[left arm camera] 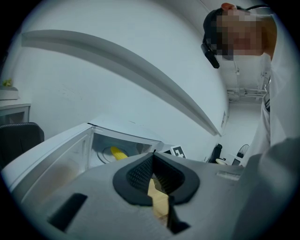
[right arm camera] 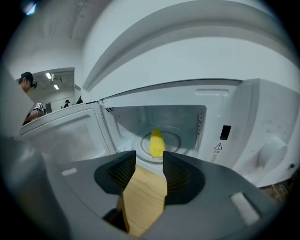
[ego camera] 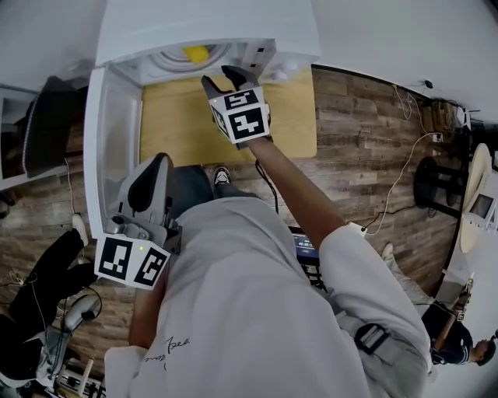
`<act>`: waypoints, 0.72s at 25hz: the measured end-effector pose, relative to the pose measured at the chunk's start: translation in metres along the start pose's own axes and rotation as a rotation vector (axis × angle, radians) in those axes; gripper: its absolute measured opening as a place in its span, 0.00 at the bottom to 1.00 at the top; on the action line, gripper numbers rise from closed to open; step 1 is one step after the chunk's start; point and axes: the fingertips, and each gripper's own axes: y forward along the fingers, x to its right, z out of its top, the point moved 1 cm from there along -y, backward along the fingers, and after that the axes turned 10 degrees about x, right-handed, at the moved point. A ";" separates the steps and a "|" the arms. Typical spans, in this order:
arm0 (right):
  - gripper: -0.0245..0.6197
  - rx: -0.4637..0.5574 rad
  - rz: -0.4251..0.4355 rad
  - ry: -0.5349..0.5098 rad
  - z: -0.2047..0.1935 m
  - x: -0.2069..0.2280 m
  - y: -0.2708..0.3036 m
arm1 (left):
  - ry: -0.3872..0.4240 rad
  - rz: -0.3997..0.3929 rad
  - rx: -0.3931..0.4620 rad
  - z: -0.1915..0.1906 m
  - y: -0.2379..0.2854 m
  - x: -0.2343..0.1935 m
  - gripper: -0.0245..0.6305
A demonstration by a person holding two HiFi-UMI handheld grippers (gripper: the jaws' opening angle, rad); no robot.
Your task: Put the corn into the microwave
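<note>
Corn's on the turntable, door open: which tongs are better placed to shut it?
Left, probably. The left tongs sit beside the open door; the right tongs point into the microwave at the corn.

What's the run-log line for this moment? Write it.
corn: inside microwave | door: open | right gripper: open, empty | left gripper: shut, empty

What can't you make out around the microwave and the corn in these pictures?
Corn: head view, partly hidden under the microwave's top edge.
Corn again: left gripper view, one end behind the left gripper's body.
Warning label: right gripper view, print too small to read.
Dial: right gripper view, markings blurred near the picture's edge.
</note>
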 end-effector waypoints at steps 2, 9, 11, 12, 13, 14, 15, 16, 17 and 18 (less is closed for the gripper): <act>0.34 0.005 0.009 0.014 -0.001 -0.002 -0.006 | 0.000 -0.002 0.001 -0.002 -0.001 0.001 0.02; 0.29 0.015 0.024 0.042 -0.002 -0.011 -0.029 | -0.001 0.011 0.013 -0.002 -0.010 -0.002 0.02; 0.28 0.013 0.036 0.040 -0.004 -0.015 -0.036 | -0.002 0.019 0.015 -0.003 -0.014 -0.004 0.02; 0.28 0.012 0.041 0.039 -0.005 -0.017 -0.040 | -0.003 0.022 0.015 -0.004 -0.016 -0.005 0.02; 0.28 0.010 0.045 0.042 -0.006 -0.018 -0.044 | -0.004 0.023 0.015 -0.005 -0.018 -0.005 0.02; 0.27 0.010 0.046 0.050 -0.007 -0.019 -0.048 | -0.004 0.025 0.014 -0.006 -0.020 -0.006 0.02; 0.25 0.011 0.047 0.059 -0.008 -0.020 -0.052 | -0.004 0.027 0.013 -0.008 -0.021 -0.007 0.02; 0.24 0.012 0.047 0.068 -0.008 -0.021 -0.055 | -0.003 0.029 0.012 -0.009 -0.023 -0.008 0.02; 0.22 0.015 0.047 0.074 -0.007 -0.023 -0.059 | -0.001 0.032 0.011 -0.009 -0.024 -0.009 0.02; 0.21 0.017 0.048 0.077 -0.007 -0.024 -0.063 | 0.000 0.035 0.010 -0.010 -0.026 -0.009 0.02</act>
